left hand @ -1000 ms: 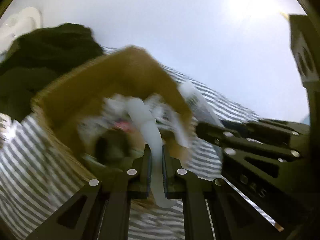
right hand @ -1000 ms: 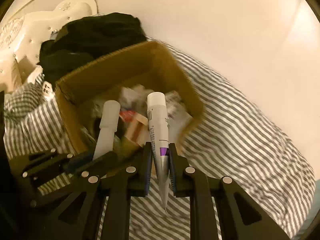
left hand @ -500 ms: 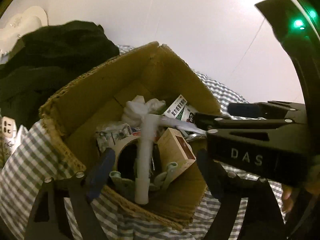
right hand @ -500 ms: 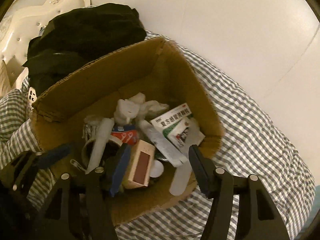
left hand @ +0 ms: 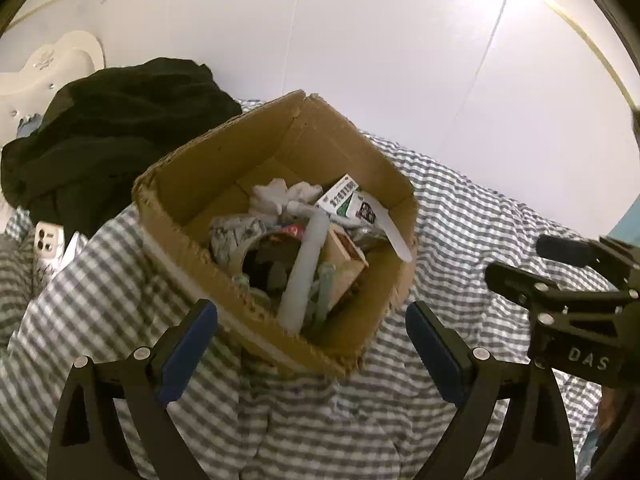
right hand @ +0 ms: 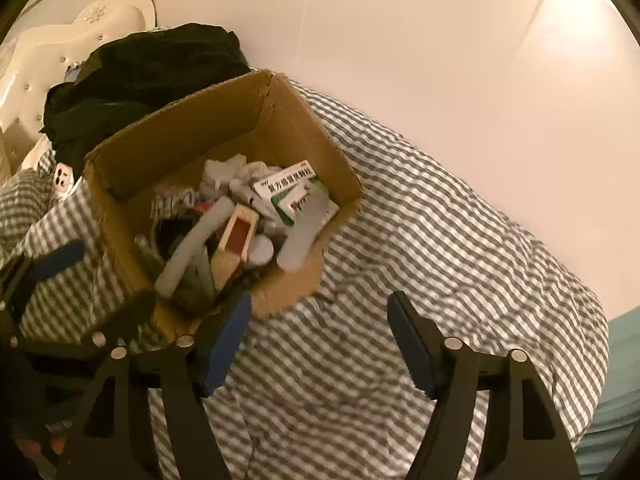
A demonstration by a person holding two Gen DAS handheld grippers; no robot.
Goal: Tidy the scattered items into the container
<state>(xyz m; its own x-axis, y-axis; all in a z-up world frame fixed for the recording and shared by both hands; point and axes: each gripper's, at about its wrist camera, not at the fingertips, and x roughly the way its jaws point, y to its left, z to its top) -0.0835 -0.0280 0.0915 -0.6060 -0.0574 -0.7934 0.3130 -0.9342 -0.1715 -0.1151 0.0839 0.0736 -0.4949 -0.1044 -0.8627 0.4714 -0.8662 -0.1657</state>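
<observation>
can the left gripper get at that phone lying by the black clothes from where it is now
Probably yes. The left gripper is empty, its jaws opening, and the phone lies uncovered on the checked cover, left of the cardboard box. Nothing stands between them, though the black clothes crowd it.

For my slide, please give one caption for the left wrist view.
Left tool opening, empty, above a cardboard box of small items on checked bedding.

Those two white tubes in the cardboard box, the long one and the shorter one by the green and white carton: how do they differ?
The long tube stands steeply among the clutter; the shorter tube leans on the box wall. The long one is plain and round; the shorter one flattens at its end. Both are white, and no gripper holds either.
</observation>
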